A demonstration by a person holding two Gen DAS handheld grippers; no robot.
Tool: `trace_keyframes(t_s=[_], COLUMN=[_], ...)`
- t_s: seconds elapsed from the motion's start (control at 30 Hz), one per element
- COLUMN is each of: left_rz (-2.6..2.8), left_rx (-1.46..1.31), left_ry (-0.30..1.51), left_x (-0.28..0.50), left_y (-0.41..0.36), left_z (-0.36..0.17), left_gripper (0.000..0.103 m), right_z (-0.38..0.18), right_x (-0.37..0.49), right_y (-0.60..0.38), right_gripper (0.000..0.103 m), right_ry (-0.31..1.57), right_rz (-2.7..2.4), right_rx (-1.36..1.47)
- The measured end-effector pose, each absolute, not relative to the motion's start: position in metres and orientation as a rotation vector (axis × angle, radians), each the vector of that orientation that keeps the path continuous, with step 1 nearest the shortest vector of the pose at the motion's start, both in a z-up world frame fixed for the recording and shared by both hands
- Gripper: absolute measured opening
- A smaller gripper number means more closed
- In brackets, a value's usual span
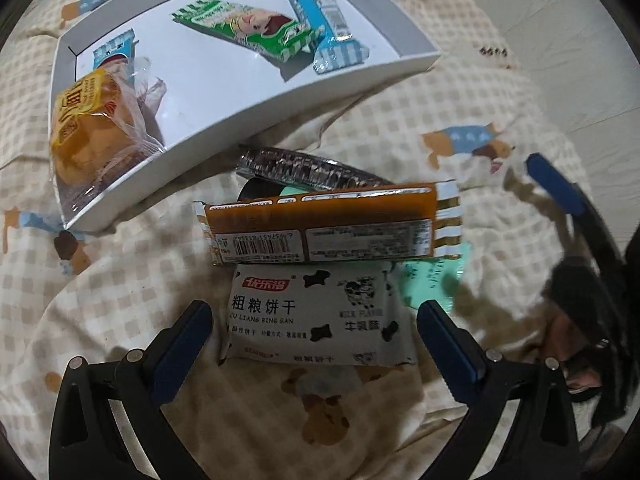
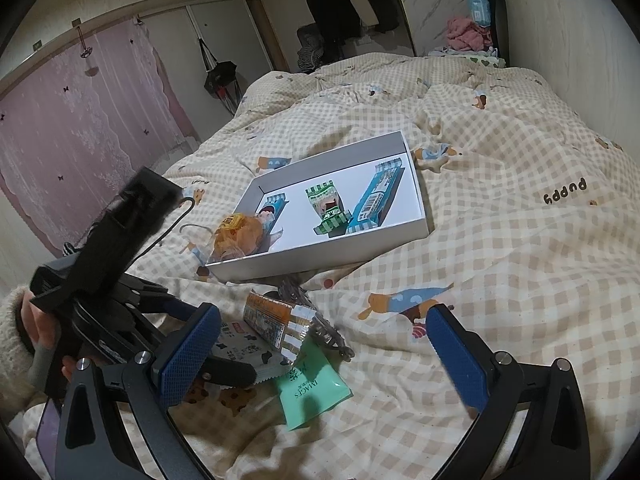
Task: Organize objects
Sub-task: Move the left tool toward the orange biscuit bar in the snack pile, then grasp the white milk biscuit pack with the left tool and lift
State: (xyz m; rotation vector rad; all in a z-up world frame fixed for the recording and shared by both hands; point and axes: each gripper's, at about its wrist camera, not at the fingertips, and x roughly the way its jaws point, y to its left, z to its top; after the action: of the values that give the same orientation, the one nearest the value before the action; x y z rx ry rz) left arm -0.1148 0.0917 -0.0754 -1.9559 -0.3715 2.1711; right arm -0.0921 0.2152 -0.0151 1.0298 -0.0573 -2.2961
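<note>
Between your left gripper's (image 1: 314, 330) spread blue pads, low in the left wrist view, lies the cow-print biscuit pack (image 1: 316, 316); the jaws stand wide and grip nothing, one pad either side of the pack's short ends. Your right gripper (image 2: 320, 344) is likewise spread and empty, hovering low in its own view over the checked quilt (image 2: 500, 264), with the pile to its left.

The biscuit pack looks light and crinkly, a thin foil sleeve that will likely slip and dent, and the biscuits inside may crack under a hard squeeze. Its long axis runs left to right across the frame, printed side up, text reading upright toward you. As you stand, the pads would close along that length; I judge a lighter pinch across the narrow width, near the middle, to be safer.

Just above it, overlapping its upper edge, the orange bar (image 1: 324, 226) lies barcode up, also running left to right, its striped end pointing to the right of the frame. A green sachet (image 1: 432, 280) peeks out to the right beneath, and a silver wrapper (image 1: 304, 168) sits behind.

Further out, in the upper left, the white box (image 1: 248, 120) already holds a yellow bun (image 1: 92, 124), a green pack (image 1: 248, 28) and a blue bar (image 1: 320, 20).
</note>
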Motion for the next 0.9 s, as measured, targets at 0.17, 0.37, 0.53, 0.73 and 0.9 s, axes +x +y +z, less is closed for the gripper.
trace_keyframes(t_s=[0.17,0.37,0.53,0.73,0.9], left_rz=[2.156,2.196,2.268,2.464,2.579], left_rx=[-1.995,-2.017,-1.958,-1.612,-1.523], left_ry=[-0.332,-0.166,-0.113,-0.031,-0.121], left_x=[-0.118,-0.114,-0.097,-0.049,-0.015], left_y=[0.096,0.104,0.095,0.083,0.057], left_z=[-0.087,-0.084,-0.057,-0.009,0.002], left_gripper=[0.102,0.085,0.082,0.084,0.084], right_z=[-0.015,-0.015,-0.015,-0.014,-0.015], right_x=[-0.092,-0.093,-0.093,-0.093,-0.092], right_y=[0.215,0.215,0.215,0.216,0.216], right_gripper=[0.103,0.103,0.103,0.103,0.103], right_ry=[-0.058,-0.058,-0.057,-0.057,-0.058], right_rz=[-2.296,-2.295,-2.295,-2.294,-2.29], right_rx=[1.03,1.03,1.031,1.032,1.042])
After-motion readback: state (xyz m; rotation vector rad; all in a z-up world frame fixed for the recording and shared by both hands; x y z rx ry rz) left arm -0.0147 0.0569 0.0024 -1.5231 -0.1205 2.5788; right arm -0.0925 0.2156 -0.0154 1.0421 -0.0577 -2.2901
